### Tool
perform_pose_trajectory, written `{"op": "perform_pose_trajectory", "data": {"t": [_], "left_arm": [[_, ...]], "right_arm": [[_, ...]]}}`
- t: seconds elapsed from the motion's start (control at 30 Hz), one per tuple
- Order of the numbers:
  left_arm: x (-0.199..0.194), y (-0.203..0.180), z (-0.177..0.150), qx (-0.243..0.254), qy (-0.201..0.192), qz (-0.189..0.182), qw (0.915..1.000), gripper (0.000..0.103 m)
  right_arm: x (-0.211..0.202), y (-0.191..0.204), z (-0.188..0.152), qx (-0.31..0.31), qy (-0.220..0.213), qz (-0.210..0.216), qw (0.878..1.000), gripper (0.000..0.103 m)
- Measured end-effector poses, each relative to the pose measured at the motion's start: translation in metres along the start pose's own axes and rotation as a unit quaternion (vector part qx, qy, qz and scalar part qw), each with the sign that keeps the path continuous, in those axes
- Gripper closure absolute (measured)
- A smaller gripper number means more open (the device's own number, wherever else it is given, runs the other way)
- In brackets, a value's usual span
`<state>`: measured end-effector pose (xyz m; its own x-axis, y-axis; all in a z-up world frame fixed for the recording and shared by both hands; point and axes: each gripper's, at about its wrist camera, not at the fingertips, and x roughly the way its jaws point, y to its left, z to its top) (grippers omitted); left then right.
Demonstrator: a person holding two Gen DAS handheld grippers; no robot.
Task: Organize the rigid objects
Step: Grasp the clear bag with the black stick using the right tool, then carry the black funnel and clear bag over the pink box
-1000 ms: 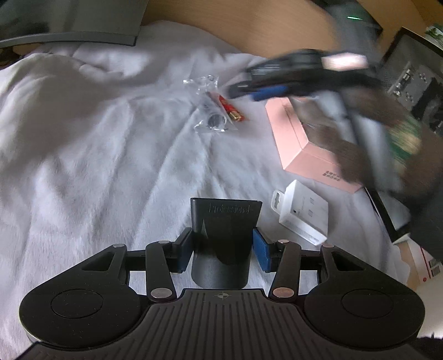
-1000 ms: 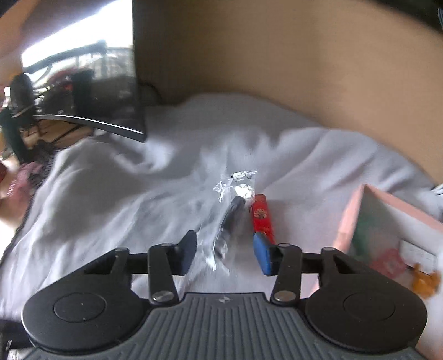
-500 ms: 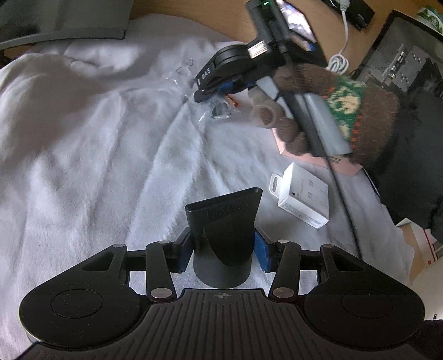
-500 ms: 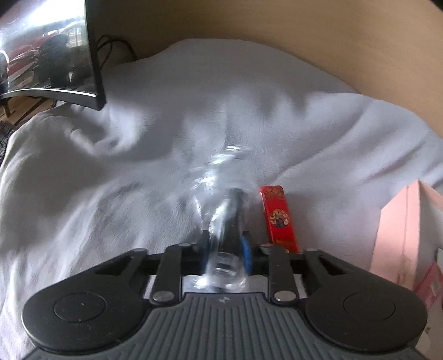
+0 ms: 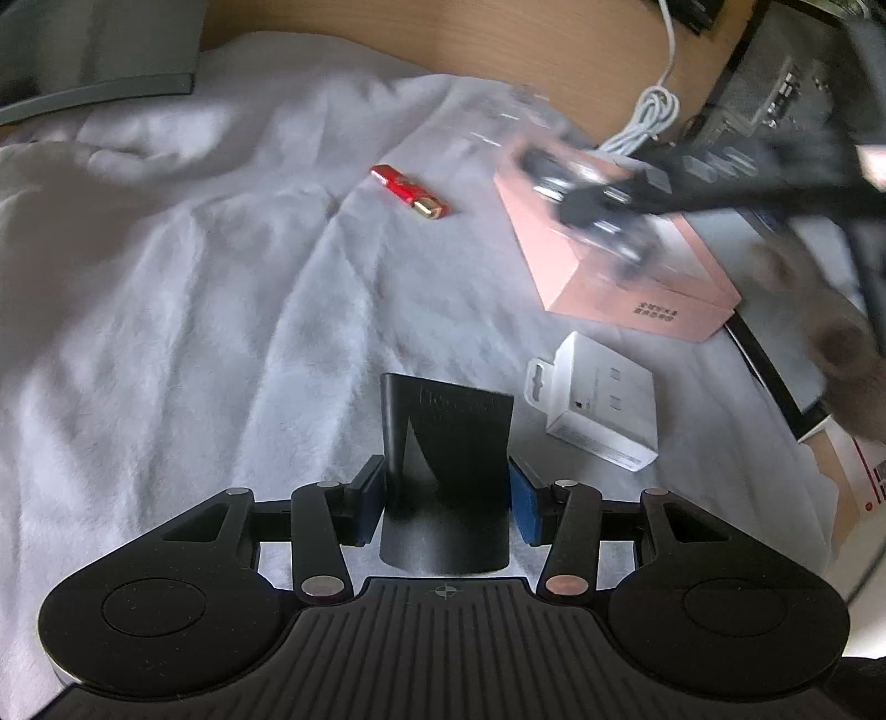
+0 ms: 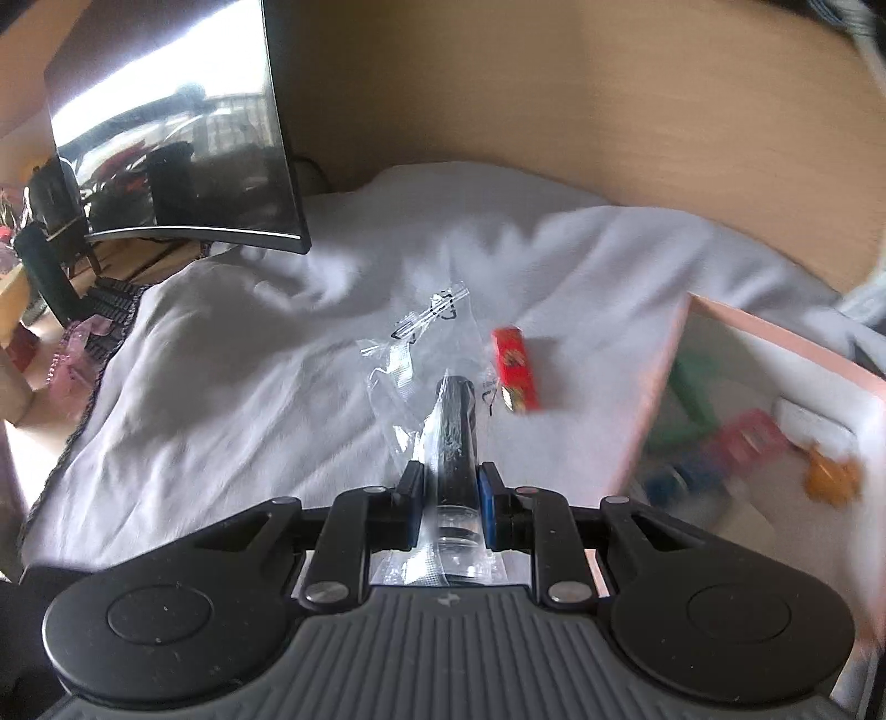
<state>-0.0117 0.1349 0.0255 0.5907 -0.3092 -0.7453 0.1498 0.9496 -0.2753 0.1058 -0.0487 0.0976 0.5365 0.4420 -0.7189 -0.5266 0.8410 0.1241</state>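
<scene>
Left wrist view: left gripper (image 5: 446, 501) at six o'clock, blue pads (image 5: 523, 509) clamped on a black nozzle (image 5: 446, 476), flat wide end pointing to twelve o'clock over a white blanket (image 5: 194, 304). At two o'clock from the nozzle, just beside it, a white box (image 5: 601, 407) lying flat. Further toward one o'clock, a pink box (image 5: 626, 266) on the blanket. At eleven to twelve o'clock, well apart from the gripper, a red lighter (image 5: 410, 193) with a gold end. Right gripper (image 5: 587, 188) blurred at one to two o'clock, above the pink box, carrying a dark item in clear wrap. White cable (image 5: 653, 111) on the wooden desk (image 5: 443, 50) at one o'clock.

Right wrist view: right gripper (image 6: 447, 501) at six o'clock, jaws closed tight on a black tube (image 6: 457, 426) inside a clear bag (image 6: 410, 360); tube pointing to twelve o'clock, bag's loose end trailing past the tip. Lighter (image 6: 515, 368) just past the tube's tip at one o'clock, lying on the blanket (image 6: 221, 387), apart from the tube. Pink box (image 6: 775, 354) at three o'clock, open, small coloured items blurred inside. Curved monitor (image 6: 177, 138) at ten to eleven o'clock.
</scene>
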Motion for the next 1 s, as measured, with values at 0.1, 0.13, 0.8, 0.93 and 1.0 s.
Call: {"op": "perform_pose_trajectory", "data": {"t": [0.1, 0.13, 0.8, 0.93, 1.0], "left_arm": [[0.007, -0.005, 0.000, 0.008, 0.008, 0.000, 0.9999, 0.053], [0.009, -0.006, 0.000, 0.010, 0.007, 0.002, 0.9999, 0.052], [0.020, -0.016, 0.001, 0.032, 0.009, 0.018, 0.9993, 0.052], [0.019, -0.016, 0.000, 0.035, 0.007, 0.021, 0.9991, 0.052], [0.019, -0.016, -0.001, 0.035, 0.006, 0.020, 0.9992, 0.052]], "right_arm": [[-0.026, -0.013, -0.027, 0.003, -0.003, -0.031, 1.000, 0.083], [-0.033, -0.017, -0.037, 0.004, -0.001, -0.043, 0.999, 0.083], [-0.042, -0.055, -0.162, 0.047, 0.089, -0.140, 0.985, 0.077], [-0.035, -0.050, -0.158, 0.027, 0.084, -0.145, 0.986, 0.071], [-0.031, -0.047, -0.156, 0.012, 0.079, -0.148, 0.986, 0.071]]}}
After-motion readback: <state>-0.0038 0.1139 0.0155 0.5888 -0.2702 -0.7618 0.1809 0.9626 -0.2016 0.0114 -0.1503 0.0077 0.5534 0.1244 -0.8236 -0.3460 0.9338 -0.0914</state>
